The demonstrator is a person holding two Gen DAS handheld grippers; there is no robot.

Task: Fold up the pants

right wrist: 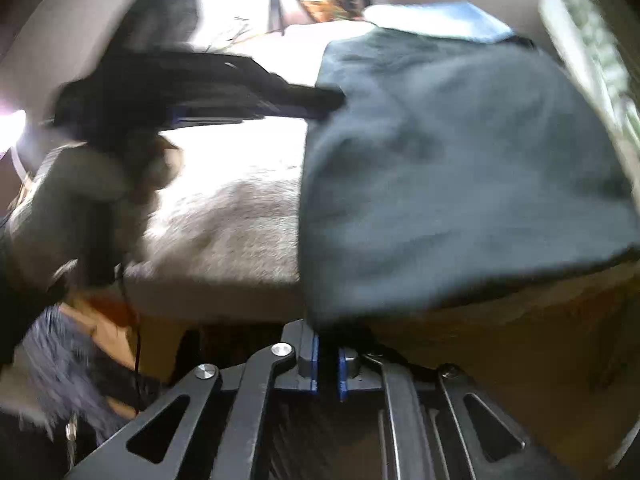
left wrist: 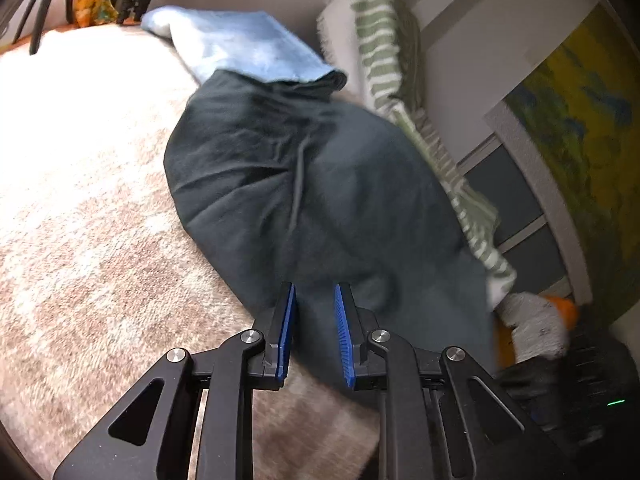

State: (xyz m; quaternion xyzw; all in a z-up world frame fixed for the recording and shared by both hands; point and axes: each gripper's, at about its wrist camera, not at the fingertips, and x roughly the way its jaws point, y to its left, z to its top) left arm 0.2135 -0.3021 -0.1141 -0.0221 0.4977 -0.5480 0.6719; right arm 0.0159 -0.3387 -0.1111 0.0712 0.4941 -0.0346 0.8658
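Dark grey pants (left wrist: pixel 312 184) lie folded on a beige textured bed cover (left wrist: pixel 88 184); they also fill the right wrist view (right wrist: pixel 460 168). My left gripper (left wrist: pixel 315 300) is open over the near edge of the pants, its blue pads apart with cloth behind them. My right gripper (right wrist: pixel 328 350) has its blue pads close together at the near corner of the pants, whose edge hangs down to the tips; the frame is blurred. The left gripper (right wrist: pixel 224 92) shows in the right wrist view at the pants' left edge.
A light blue folded cloth (left wrist: pixel 244 48) lies beyond the pants. A green striped pillow (left wrist: pixel 384 48) leans against the wall on the right. A gloved hand (left wrist: pixel 536 328) holds the right gripper. The bed's front edge (right wrist: pixel 216 292) drops to the floor.
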